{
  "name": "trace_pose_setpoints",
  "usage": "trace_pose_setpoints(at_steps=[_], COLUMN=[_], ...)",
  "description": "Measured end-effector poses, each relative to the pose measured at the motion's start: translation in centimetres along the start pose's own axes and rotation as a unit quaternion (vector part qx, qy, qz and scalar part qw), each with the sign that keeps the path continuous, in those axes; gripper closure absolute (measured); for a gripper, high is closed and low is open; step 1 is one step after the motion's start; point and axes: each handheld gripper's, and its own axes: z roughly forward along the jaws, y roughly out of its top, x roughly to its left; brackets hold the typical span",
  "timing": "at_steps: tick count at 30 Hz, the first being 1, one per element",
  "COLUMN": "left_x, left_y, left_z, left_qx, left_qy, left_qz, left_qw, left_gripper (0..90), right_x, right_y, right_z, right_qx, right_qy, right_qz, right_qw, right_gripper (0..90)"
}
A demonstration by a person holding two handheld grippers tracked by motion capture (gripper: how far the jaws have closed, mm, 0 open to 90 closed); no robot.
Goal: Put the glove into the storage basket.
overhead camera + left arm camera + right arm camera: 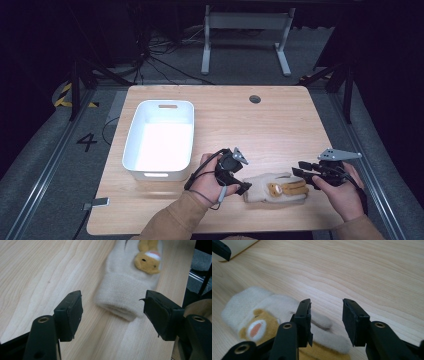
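A cream fleece mitten (pixel 274 188) with a small tan bear sewn on it lies flat near the table's front edge, cuff to the left. My left gripper (pixel 242 187) is open just at the cuff; in the left gripper view the cuff (pixel 122 298) sits between and beyond the two jaws, untouched. My right gripper (pixel 299 174) hovers open at the mitten's right end. In the right gripper view the mitten (pixel 269 307) and its bear (pixel 257 327) lie under the left jaw, and nothing is between the jaws.
A white plastic bin (pixel 160 138) stands empty at the table's left half. The wooden table (pixel 270 125) has a round cable hole (pixel 255 99) near the back edge. Beyond the table are floor cables and a white desk frame (pixel 245 35).
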Motion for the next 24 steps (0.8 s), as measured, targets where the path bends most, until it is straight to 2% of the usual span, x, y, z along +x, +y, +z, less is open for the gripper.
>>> trace_pose_setpoints(at_steps=[1, 11, 19, 24], left_x=[0.0, -0.3, -1.1, -1.7], left_y=[0.1, 1.5, 2.1, 2.8], left_z=[0.1, 1.2, 2.1, 3.3], left_qx=[0.001, -0.005, -0.011, 0.000], left_qy=[-0.002, -0.012, -0.027, -0.040], left_qz=[0.006, 0.017, 0.026, 0.036], left_qw=[1.0000, 0.9998, 0.9992, 0.9986], left_gripper=[32.5, 33.9, 32.9, 31.3], right_x=[-0.2, -1.7, -2.1, -2.2], right_y=[-0.1, -1.1, -1.2, -1.1], right_z=[0.0, -0.2, -0.4, -0.5], right_qx=[0.000, 0.001, -0.001, -0.004], right_qy=[-0.001, -0.009, -0.009, -0.006], right_qz=[-0.002, -0.005, -0.002, -0.001], right_qw=[1.0000, 0.9999, 1.0000, 1.0000], right_gripper=[58.5, 56.4, 55.1, 54.4])
